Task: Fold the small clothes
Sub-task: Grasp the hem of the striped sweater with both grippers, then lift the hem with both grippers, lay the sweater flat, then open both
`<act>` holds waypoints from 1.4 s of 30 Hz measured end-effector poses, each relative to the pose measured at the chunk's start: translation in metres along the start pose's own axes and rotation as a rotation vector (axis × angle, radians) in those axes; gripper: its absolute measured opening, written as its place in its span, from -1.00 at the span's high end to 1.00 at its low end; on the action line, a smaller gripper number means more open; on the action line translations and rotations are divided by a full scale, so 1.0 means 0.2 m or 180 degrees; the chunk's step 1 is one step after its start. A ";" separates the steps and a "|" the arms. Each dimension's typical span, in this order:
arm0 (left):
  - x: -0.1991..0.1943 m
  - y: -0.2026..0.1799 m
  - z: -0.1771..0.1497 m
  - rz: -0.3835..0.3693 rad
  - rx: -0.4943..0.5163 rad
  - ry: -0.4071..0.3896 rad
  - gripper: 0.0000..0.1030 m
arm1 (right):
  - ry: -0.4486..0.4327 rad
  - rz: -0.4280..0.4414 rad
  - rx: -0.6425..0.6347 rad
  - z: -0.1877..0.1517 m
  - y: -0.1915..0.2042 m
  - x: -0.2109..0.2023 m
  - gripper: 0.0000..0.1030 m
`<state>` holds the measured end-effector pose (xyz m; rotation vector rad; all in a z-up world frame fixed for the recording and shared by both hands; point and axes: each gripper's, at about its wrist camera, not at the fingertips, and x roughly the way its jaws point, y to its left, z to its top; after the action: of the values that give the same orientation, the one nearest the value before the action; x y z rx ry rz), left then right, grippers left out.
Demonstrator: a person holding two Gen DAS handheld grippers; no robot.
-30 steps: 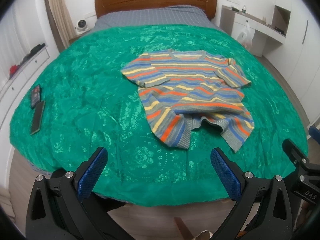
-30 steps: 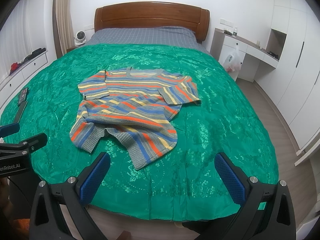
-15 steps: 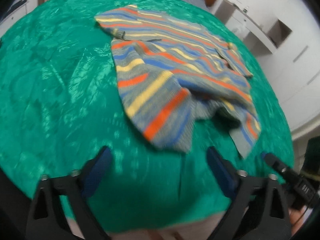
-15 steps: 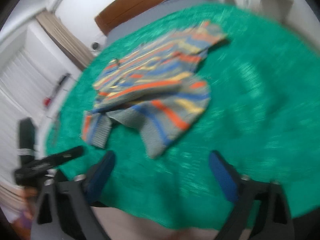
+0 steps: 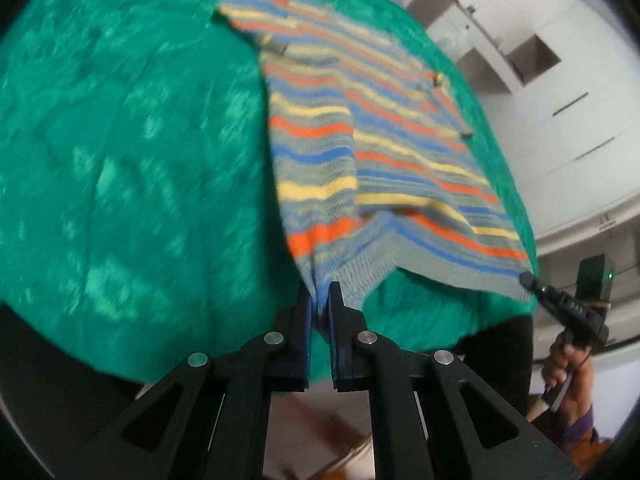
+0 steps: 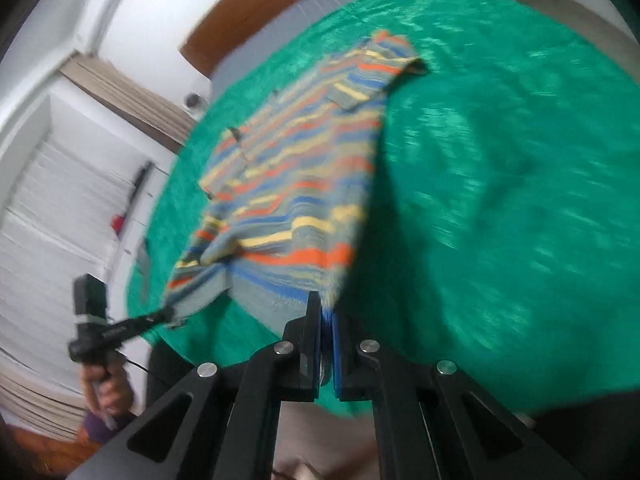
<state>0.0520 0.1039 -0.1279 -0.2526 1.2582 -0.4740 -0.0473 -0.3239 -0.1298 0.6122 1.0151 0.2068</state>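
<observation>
A small knitted sweater (image 5: 372, 132) with grey, orange, yellow and blue stripes lies on the green bedspread (image 5: 120, 140). My left gripper (image 5: 320, 300) is shut on its hem at the left corner. My right gripper (image 6: 327, 312) is shut on the hem at the right corner. The sweater (image 6: 296, 168) stretches away from both grippers toward the headboard, its hem lifted off the spread. In the left wrist view the right gripper (image 5: 530, 280) shows at the far hem corner. In the right wrist view the left gripper (image 6: 168, 314) shows at the other corner.
The bed's near edge runs just below both grippers. White cupboards and a desk (image 5: 540, 60) stand to the right of the bed. A wooden headboard (image 6: 256, 16) is at the far end, with white drawers (image 6: 60, 200) along the left wall.
Both grippers have moved in from the bed's foot and closed on the sweater's hem corners. The crumpled lower part has been pulled out straight and lifted.
</observation>
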 end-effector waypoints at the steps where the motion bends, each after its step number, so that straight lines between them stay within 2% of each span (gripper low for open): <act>1: 0.01 0.02 0.00 0.0049 -0.0019 0.0007 0.90 | 0.0053 -0.0113 -0.0016 -0.02 -0.02 0.00 0.91; 5: 0.11 0.11 0.02 0.0252 -0.0223 0.0086 0.91 | 0.0200 -0.0376 -0.0018 -0.03 -0.09 0.11 0.91; 7: 0.07 0.12 0.02 0.0275 -0.0283 0.0059 0.92 | 0.0233 -0.0538 -0.0137 -0.03 -0.08 0.15 0.91; 10: -0.09 0.12 0.03 0.0341 -0.0191 -0.0090 0.92 | 0.0155 -0.0846 -0.0407 0.00 -0.02 0.04 0.92; 12: -0.12 0.12 0.03 0.0306 -0.0186 -0.0070 0.92 | 0.0121 -0.1063 -0.0551 0.04 -0.01 -0.03 0.92; 13: -0.10 0.11 0.03 0.0364 -0.0143 -0.0034 0.92 | 0.0134 -0.1115 -0.0580 0.05 -0.01 -0.04 0.92; 14: -0.04 0.09 0.02 0.0523 -0.0056 0.0025 0.93 | 0.0165 -0.1169 -0.0614 0.05 -0.01 -0.03 0.92; 17: 0.20 0.10 0.00 0.0905 0.0079 0.0268 0.93 | 0.0428 -0.1346 -0.0708 0.02 -0.03 0.18 0.92; 20: 0.25 0.09 -0.01 0.1035 0.0122 0.0220 0.89 | 0.0612 -0.1457 -0.0771 -0.04 -0.09 0.34 0.92; 22: 0.23 0.08 -0.01 0.1107 0.0129 0.0177 0.76 | 0.0583 -0.1427 -0.0734 -0.03 -0.11 0.33 0.92; 23: 0.21 0.08 -0.02 0.1151 0.0127 0.0160 0.63 | 0.0578 -0.1375 -0.0699 -0.02 -0.11 0.31 0.90; 24: 0.18 0.07 -0.03 0.1201 0.0123 0.0146 0.53 | 0.0615 -0.1303 -0.0665 0.00 -0.12 0.29 0.79; 26: 0.10 0.07 -0.07 0.1257 0.0124 0.0057 0.21 | 0.0767 -0.1244 -0.0601 0.04 -0.14 0.23 0.42; 27: 0.05 0.06 -0.08 0.1286 0.0123 -0.0030 0.16 | 0.0790 -0.1238 -0.0614 0.08 -0.14 0.17 0.27; 28: -0.02 0.05 -0.08 0.1326 0.0121 -0.0152 0.06 | 0.0735 -0.1309 -0.0693 0.12 -0.13 0.11 0.19; 29: -0.08 0.05 -0.09 0.1371 0.0119 -0.0272 -0.06 | 0.0610 -0.1481 -0.0892 0.19 -0.10 0.02 0.03; 31: -0.17 0.04 -0.07 0.1463 0.0113 -0.0517 -0.21 | 0.0366 -0.1742 -0.1244 0.30 -0.01 -0.09 -0.17; 32: -0.20 0.03 -0.06 0.1509 0.0107 -0.0628 -0.24 | 0.0229 -0.1843 -0.1425 0.38 0.04 -0.13 -0.29; 34: -0.24 -0.01 -0.02 0.1561 0.0080 -0.0806 -0.24 | -0.0013 -0.1926 -0.1782 0.56 0.15 -0.15 -0.41; 35: -0.24 -0.03 0.00 0.1553 0.0055 -0.0863 -0.25 | -0.0095 -0.1884 -0.1945 0.64 0.20 -0.11 -0.44; 37: -0.23 -0.05 0.05 0.1481 -0.0029 -0.0908 -0.25 | -0.0131 -0.1630 -0.2249 0.80 0.30 0.06 -0.45; 40: -0.22 -0.06 0.06 0.1395 -0.0122 -0.0884 -0.25 | 0.0054 -0.1249 -0.2438 0.95 0.38 0.40 -0.45; 42: -0.19 -0.08 0.05 0.1416 -0.0127 -0.0856 -0.25 | 0.0176 -0.1206 -0.2428 1.01 0.36 0.62 -0.40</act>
<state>0.0502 0.1077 -0.0847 -0.0612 1.0208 -0.0294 0.1976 -0.2880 -0.1032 -0.2791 0.9935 0.2546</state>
